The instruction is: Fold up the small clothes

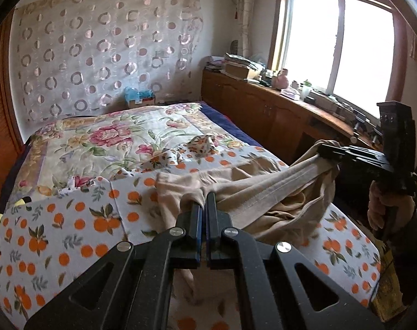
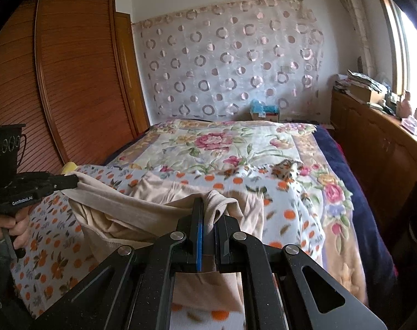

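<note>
A beige garment (image 1: 263, 189) hangs stretched between my two grippers above the orange-print sheet (image 1: 71, 225) on the bed. My left gripper (image 1: 205, 200) is shut on one end of its ribbed hem. In the same view my right gripper (image 1: 329, 151) pinches the other end at the right, held by a hand (image 1: 381, 206). From the right wrist view, the right gripper (image 2: 211, 211) is shut on a fold of the beige garment (image 2: 153, 211), and the left gripper (image 2: 68, 180) clamps the far corner at the left. The rest of the cloth sags onto the bed.
A small folded patterned cloth (image 1: 201, 144) lies further up on the floral quilt (image 1: 112, 137). A wooden cabinet (image 1: 263, 110) with clutter runs along the right under the window. A wooden wardrobe (image 2: 71, 82) stands left of the bed. A cardboard box (image 1: 141, 100) sits at the headboard.
</note>
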Demonstrator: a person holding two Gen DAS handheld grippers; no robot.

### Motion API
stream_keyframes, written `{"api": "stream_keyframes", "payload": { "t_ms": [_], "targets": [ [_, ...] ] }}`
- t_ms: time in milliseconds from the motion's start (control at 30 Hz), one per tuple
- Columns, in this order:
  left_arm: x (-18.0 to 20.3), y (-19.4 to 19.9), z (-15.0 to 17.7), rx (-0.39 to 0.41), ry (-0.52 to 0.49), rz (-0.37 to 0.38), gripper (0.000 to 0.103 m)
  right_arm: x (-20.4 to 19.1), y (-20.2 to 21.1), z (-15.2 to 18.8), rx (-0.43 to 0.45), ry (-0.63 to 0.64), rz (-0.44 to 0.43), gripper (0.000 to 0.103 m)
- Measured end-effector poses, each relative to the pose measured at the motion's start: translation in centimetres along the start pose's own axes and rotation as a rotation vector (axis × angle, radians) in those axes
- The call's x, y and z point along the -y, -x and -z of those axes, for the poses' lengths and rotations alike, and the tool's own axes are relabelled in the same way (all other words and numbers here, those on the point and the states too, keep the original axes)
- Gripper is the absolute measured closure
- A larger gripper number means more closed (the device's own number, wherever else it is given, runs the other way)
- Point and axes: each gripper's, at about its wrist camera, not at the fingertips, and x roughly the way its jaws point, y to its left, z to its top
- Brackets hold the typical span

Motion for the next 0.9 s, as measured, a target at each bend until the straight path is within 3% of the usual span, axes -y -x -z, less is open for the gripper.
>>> {"api": "stream_keyframes", "payload": {
  "t_ms": [167, 333, 500, 567, 633, 667, 700, 733, 900],
  "targets": [
    [-1.5, -2.7, -2.1, -0.009, 0.008, -0.004, 0.101, 1.3, -2.6, -1.2, 0.002, -0.012, 0.005, 0.097],
    [-2.8, -6.5, -3.4, -0.049, -0.001, -0.012, 0.101, 2.4, -5.9, -1.7, -0.048, -0.027, 0.034, 0.097],
    [-3.8, -9.9, -2.9, -0.133, 0.011, -0.013, 0.1, 3.1, -9.2, -1.7, -0.126, -0.066, 0.07, 0.097],
    [-3.9, -10.2, -2.5, -0.156, 0.014, -0.002, 0.1, 3.0, -9.9, -1.9, -0.152, -0.073, 0.085, 0.092],
    [-4.0, -10.2, -2.2, -0.17, 0.008, 0.002, 0.095, 2.7, -9.9, -2.3, -0.158, -0.062, 0.103, 0.084],
    [-4.0, -10.0, -2.1, -0.174, -0.009, -0.008, 0.086, 2.6, -9.5, -2.5, -0.151, -0.054, 0.122, 0.07],
    [-3.9, -9.7, -2.0, -0.171, -0.021, -0.013, 0.073, 2.5, -9.0, -2.7, -0.14, -0.048, 0.149, 0.062],
    [-4.0, -9.4, -2.0, -0.167, -0.026, -0.011, 0.068, 2.5, -8.2, -2.8, -0.127, -0.049, 0.176, 0.056],
    [-5.2, -8.1, -1.3, -0.173, -0.001, 0.016, 0.047, 2.8, -5.6, -1.8, -0.117, -0.068, 0.157, 0.055]
  ]
}}
